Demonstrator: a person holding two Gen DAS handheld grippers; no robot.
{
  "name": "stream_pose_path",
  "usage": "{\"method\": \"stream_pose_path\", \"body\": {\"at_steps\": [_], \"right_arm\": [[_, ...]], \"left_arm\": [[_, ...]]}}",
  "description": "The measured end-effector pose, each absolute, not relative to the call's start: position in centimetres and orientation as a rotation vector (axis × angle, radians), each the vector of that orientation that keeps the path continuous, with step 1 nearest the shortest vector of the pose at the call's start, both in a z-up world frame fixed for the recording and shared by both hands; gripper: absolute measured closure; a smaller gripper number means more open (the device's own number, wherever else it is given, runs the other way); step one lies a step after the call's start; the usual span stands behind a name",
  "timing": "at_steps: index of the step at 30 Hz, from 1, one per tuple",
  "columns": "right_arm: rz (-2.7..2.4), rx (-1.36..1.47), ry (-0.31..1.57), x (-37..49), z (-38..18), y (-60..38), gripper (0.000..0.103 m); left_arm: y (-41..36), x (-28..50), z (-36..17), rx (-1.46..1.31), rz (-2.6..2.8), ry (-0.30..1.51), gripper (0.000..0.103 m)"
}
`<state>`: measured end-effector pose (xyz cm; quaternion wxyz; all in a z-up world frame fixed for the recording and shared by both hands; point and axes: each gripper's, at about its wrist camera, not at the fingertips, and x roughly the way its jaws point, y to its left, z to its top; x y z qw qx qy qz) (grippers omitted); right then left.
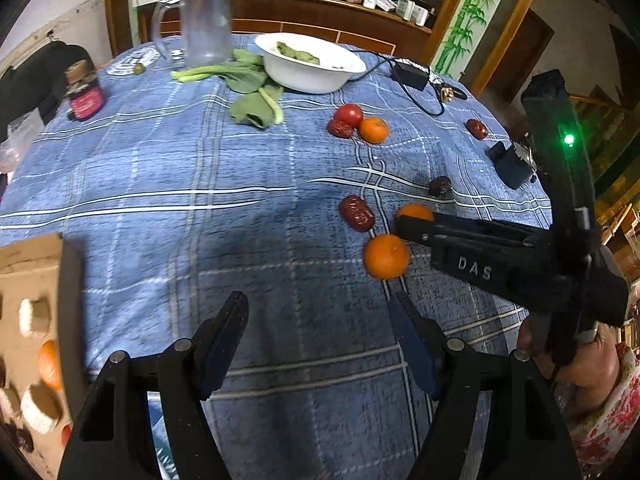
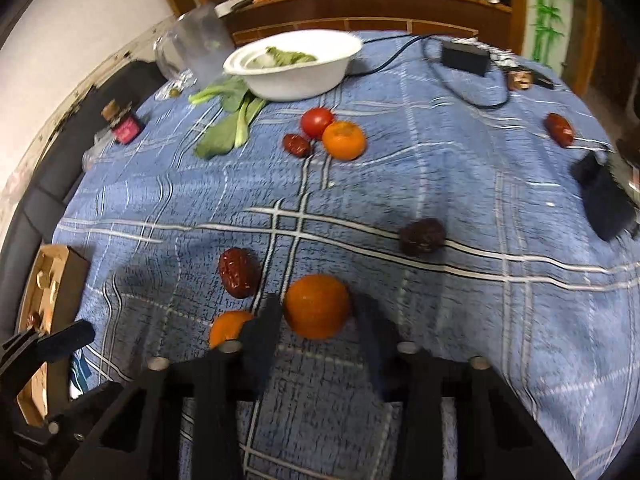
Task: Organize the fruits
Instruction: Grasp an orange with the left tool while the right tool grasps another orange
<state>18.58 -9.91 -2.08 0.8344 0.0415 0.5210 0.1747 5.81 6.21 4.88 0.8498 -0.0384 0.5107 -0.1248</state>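
My right gripper [image 2: 318, 312] points down at the blue checked tablecloth [image 2: 460, 320], its fingers hugging both sides of an orange [image 2: 316, 306]. A second orange [image 2: 228, 328] lies just to its left, with a red date [image 2: 239, 272] beyond. In the left wrist view the right gripper [image 1: 404, 224] covers its orange [image 1: 416, 212], and the second orange [image 1: 386, 256] sits beside it. My left gripper [image 1: 318, 304] hangs open and empty over bare cloth. A cardboard box [image 1: 32, 260] at the left holds an orange [image 1: 50, 364].
Farther back lie a tomato [image 1: 349, 115], an orange [image 1: 374, 130], a date [image 1: 340, 129], a dark date [image 1: 440, 186] and another date [image 1: 477, 129]. Beyond stand a white bowl [image 1: 312, 68], greens [image 1: 248, 80], a clear jug [image 1: 204, 24], a jar [image 1: 84, 92] and a black adapter [image 1: 410, 74].
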Motion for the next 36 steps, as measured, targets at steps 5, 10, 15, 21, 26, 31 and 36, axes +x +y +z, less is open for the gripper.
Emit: {"method": "stream_pose_path", "body": {"at_steps": [5,10,15,21,26,31,36], "right_arm": [[0.388,0.122,1.104,18.1,-2.0,-11.1,0.068],[0.352,0.2,1.105,16.5,-1.7,-14.0,0.068],[0.302,0.265,1.092,14.9,-1.2,-16.2,0.068],[0.289,0.313,1.073,13.2,-0.4,-17.4,0.068],[0.288,0.327,1.064,11.9,0.5,-17.0,0.068],[0.32,0.317,1.071,10.3,1.2,-14.8,0.068],[0.403,0.291,1.086,8.8,2.2,-10.1,0.068]], "left_arm": [[4.7,7.0,4.1,-0.068,-0.304,1.081,0.031],[2.0,8.5,3.1,-0.014,-0.36,1.087,0.031],[-0.1,9.7,1.9,0.055,-0.381,1.11,0.038],[-0.2,9.5,2.0,0.056,-0.382,1.124,0.072],[1.7,7.9,3.2,-0.015,-0.374,1.118,0.072],[5.6,5.2,5.3,-0.11,-0.352,1.092,0.072],[11.5,1.2,7.7,-0.169,-0.292,1.054,0.072]]}}
